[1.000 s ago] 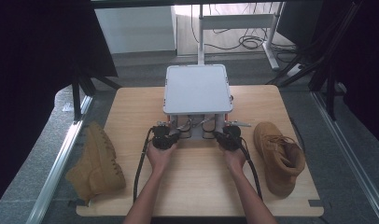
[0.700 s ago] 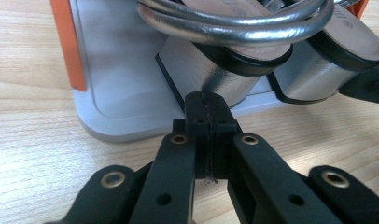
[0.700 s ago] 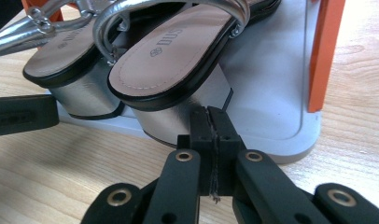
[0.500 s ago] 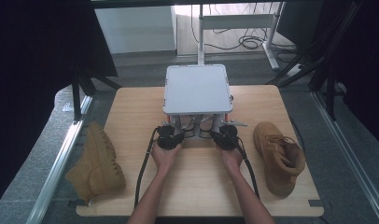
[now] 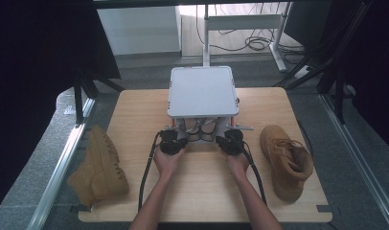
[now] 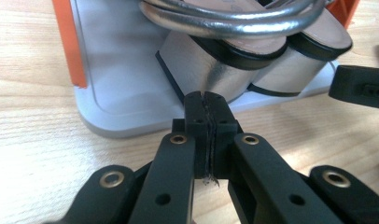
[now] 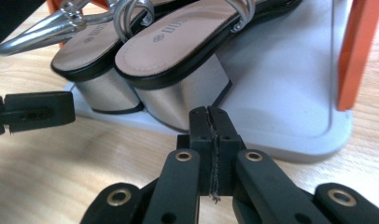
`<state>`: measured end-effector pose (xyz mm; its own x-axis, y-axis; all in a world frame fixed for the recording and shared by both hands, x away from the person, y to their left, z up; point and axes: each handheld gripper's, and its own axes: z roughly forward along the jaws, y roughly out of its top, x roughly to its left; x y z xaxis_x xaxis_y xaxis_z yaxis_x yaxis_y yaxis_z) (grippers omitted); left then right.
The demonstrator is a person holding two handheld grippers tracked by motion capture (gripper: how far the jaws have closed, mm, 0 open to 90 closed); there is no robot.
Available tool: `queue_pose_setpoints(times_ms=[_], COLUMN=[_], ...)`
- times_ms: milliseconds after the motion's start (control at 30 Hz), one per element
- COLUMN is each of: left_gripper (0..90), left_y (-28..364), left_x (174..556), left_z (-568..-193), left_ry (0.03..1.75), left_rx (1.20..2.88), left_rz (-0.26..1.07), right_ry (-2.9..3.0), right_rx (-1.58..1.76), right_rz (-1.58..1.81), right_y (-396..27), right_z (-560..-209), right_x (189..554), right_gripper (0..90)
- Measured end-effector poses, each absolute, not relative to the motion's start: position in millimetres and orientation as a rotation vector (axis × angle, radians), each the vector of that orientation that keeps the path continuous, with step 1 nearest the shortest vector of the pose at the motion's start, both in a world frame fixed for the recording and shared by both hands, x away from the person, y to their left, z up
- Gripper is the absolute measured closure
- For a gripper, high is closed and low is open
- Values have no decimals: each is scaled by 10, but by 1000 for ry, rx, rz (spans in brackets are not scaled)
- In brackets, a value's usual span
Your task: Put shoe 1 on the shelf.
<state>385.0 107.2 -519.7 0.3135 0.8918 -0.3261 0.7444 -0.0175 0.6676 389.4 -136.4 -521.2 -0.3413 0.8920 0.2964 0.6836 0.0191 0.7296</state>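
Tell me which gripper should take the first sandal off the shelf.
Probably the right gripper: its shut jaws point straight at the block heel of the near sandal, just short of it. The left gripper is also shut and points between the two heels, with the loose straps looping overhead.

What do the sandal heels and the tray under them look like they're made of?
Sandal heels: brushed silver metallic finish with soft streaky reflections, likely a wrap over plastic. Tray: matte pale grey, smooth, rounded rim, probably moulded plastic.
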Motion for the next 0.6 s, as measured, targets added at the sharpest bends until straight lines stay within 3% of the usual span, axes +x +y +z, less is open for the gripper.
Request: queue_pose_setpoints(times_ms=[600], left_gripper=[865], left_y=[1323], left_x=[3359], left_z=[-5148], left_ry=[1356], left_rx=[1860], left_rz=[275], right_ry=[2193], right_rx=[1494], right_rz=[1230], right_y=[-1527], right_z=[-5152], right_x=[3426], right_gripper=[825])
